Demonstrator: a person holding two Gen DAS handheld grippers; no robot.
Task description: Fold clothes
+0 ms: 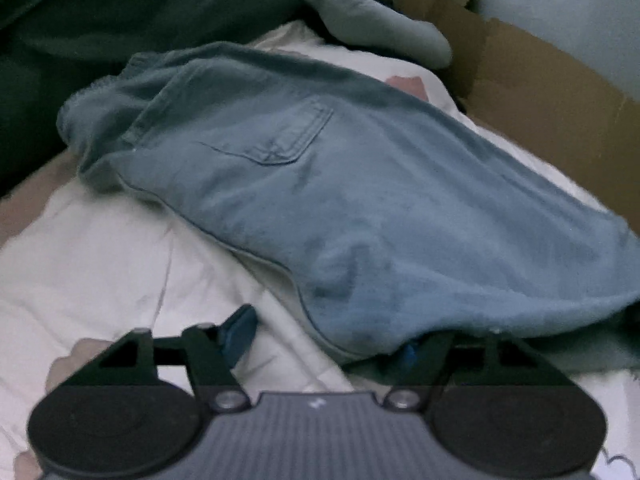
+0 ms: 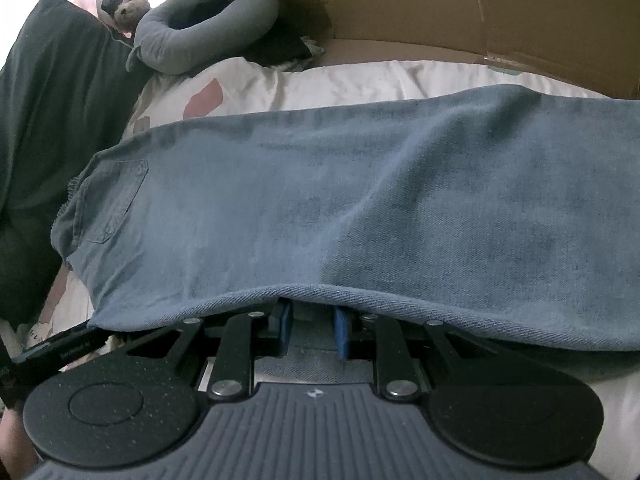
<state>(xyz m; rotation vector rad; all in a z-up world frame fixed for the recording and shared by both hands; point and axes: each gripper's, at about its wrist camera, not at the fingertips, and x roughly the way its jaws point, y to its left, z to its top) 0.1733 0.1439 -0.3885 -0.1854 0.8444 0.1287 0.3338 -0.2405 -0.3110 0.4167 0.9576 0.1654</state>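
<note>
Lying across the white bedsheet (image 2: 360, 76) is the pair of blue jeans (image 2: 320, 208), spread flat with one back pocket (image 2: 116, 200) showing toward the left in my right wrist view and its near folded edge draping over both of my tools. I am seeing the right gripper (image 2: 310, 330) tucked under that edge, its blue fingers (image 2: 342, 332) standing narrowly apart with a strip of denim lying between them; whether the pads are actually pressing the cloth I cannot tell. I am watching the left gripper (image 1: 324, 342) with its jaws standing wide: one blue finger (image 1: 240, 336) is sitting bare on the sheet, while the other is hiding beneath the jeans' hem, so nothing is being pinched there. Beyond the jeans I am seeing a grey neck pillow (image 2: 208, 36) near the head of the bed, a dark green pillow (image 2: 52, 120) beside it, and a brown cardboard box (image 2: 480, 8) standing along the bed's far side.
</note>
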